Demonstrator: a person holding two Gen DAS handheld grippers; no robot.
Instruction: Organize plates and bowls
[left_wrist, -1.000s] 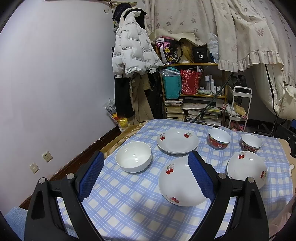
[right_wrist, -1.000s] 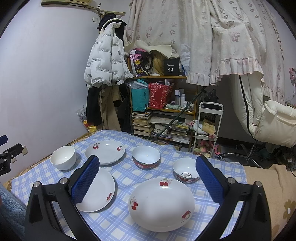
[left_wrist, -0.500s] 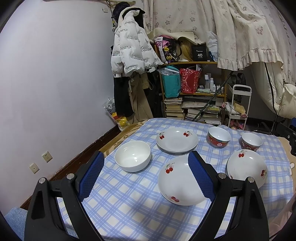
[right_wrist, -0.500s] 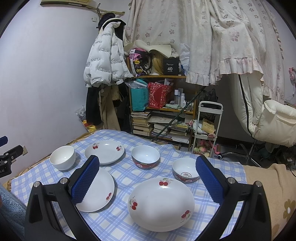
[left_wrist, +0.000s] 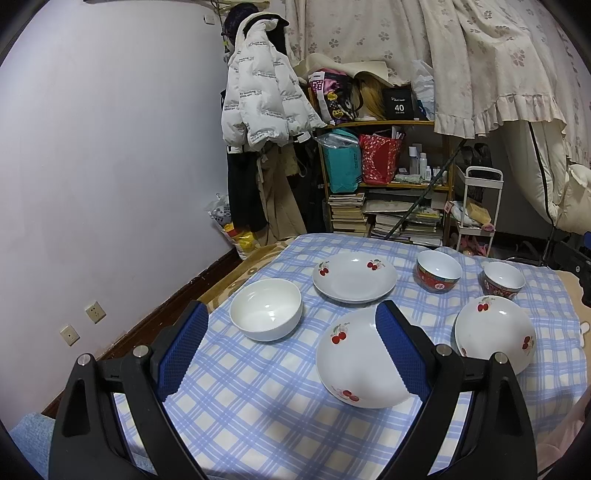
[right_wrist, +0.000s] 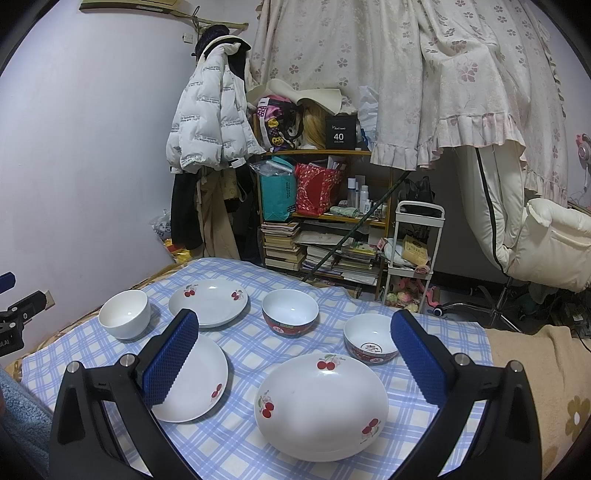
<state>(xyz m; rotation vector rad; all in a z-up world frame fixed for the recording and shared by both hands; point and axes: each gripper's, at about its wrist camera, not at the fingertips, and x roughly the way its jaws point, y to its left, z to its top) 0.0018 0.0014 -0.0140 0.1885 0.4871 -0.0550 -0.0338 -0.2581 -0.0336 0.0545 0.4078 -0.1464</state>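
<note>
On the tabletop (right_wrist: 236, 343), under a blue-and-white checked cloth, nothing is stacked or grouped yet: six pieces lie singly and apart, so the task looks barely begun. Three cherry-printed plates are out: the far plate (right_wrist: 208, 302) toward the far left part, the left plate (right_wrist: 192, 384) near the near edge on the left, and the right plate (right_wrist: 321, 402) near the near edge further right. The bowls are a plain white bowl (right_wrist: 125, 314) at the left edge, a red-patterned bowl (right_wrist: 290, 312) toward the far edge in the middle, and a second patterned bowl (right_wrist: 369, 341) toward the right edge, just beyond the right plate. The left gripper (left_wrist: 291, 343) hovers above the near left part with its fingers spread wide and empty, framing the white bowl and the left plate; the right gripper (right_wrist: 295, 354) hovers above the near edge, fingers likewise parted and holding nothing, with the right plate between them in view. What is left, judging by this, is everything: plates gathered into one pile, bowls nested into another. The white bowl seems broader than the two patterned ones, so it may belong lowest. Nothing on the cloth blocks a reach, though the bowls stand beyond the plates. Behind the far edge stand a crowded bookshelf (right_wrist: 325, 236), a hanging white jacket (right_wrist: 208, 122), a small white cart (right_wrist: 413, 254) and a drooping curtain (right_wrist: 424, 74), all clear of the work.
</note>
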